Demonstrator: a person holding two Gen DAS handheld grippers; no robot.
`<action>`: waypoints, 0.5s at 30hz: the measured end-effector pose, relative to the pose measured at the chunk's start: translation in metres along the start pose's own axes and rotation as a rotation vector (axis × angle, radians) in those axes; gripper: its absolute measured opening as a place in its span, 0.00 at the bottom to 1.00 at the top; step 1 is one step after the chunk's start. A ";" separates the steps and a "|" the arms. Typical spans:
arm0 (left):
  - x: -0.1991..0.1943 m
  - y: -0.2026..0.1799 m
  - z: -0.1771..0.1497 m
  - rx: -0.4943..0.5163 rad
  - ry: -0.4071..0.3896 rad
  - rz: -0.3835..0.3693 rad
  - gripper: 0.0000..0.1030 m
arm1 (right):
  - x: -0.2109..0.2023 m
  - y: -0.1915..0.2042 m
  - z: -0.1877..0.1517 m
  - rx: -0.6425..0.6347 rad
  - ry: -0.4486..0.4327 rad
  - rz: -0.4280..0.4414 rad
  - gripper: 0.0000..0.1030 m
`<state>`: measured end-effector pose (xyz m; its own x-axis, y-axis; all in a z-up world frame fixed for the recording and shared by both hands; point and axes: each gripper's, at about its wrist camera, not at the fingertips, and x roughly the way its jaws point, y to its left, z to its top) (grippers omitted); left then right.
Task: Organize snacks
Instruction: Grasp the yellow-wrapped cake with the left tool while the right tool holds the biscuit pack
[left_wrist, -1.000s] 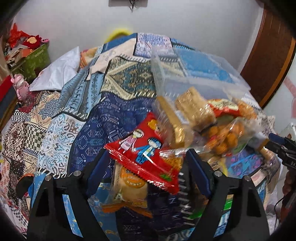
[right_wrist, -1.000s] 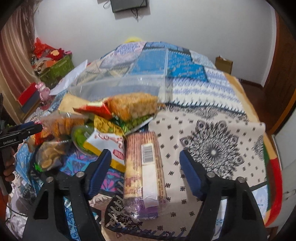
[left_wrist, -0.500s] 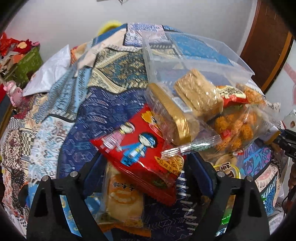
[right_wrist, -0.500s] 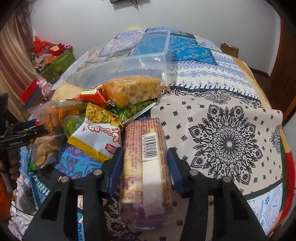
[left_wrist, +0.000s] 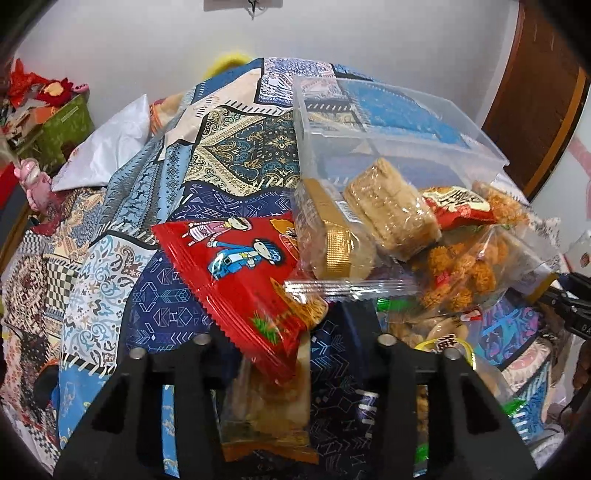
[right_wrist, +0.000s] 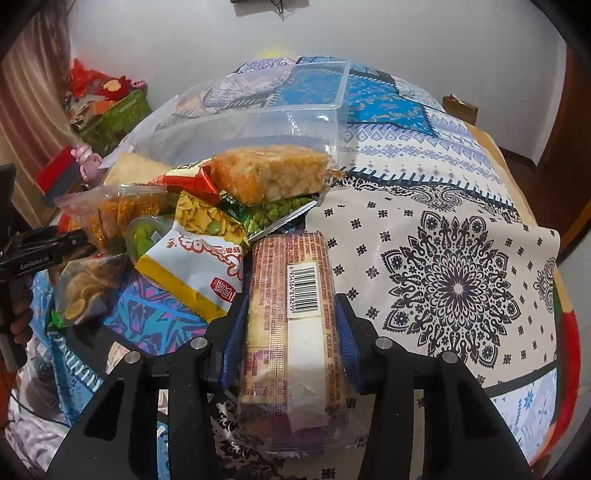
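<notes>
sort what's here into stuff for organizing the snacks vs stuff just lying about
For the job:
- clear plastic box
- long biscuit pack clamped in the right tool
- red snack bag
- pea packet

Lying about:
- patterned bedspread
- green box
- white pillow

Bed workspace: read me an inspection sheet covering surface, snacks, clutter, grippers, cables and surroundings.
Surface: patterned bedspread, rumpled.
Job's things: clear bin on the bed; snack pile heaped against its near side.
Clutter: white pillow on the bed.
Grippers: left gripper jaws have just been closing around the red packet, grip unclear; right gripper jaws have just been closing and are clamped on the long biscuit pack.
Cables: wire hanging from a wall fitting.
Surroundings: green box with red toys, wooden door.
</notes>
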<state>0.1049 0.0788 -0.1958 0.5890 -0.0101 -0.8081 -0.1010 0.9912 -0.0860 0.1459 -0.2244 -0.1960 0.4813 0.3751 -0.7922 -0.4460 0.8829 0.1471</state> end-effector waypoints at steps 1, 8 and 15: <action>-0.003 0.002 0.000 -0.010 -0.004 -0.006 0.39 | -0.001 0.000 0.000 0.003 -0.004 0.001 0.41; -0.023 0.008 -0.006 -0.030 -0.020 -0.008 0.30 | -0.015 -0.003 0.001 0.029 -0.046 0.012 0.41; -0.026 0.019 -0.017 -0.099 0.056 -0.012 0.52 | -0.024 0.001 0.002 0.025 -0.070 0.015 0.41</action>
<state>0.0738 0.0960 -0.1869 0.5453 -0.0316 -0.8377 -0.1747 0.9731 -0.1504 0.1352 -0.2319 -0.1759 0.5269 0.4061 -0.7466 -0.4350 0.8835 0.1736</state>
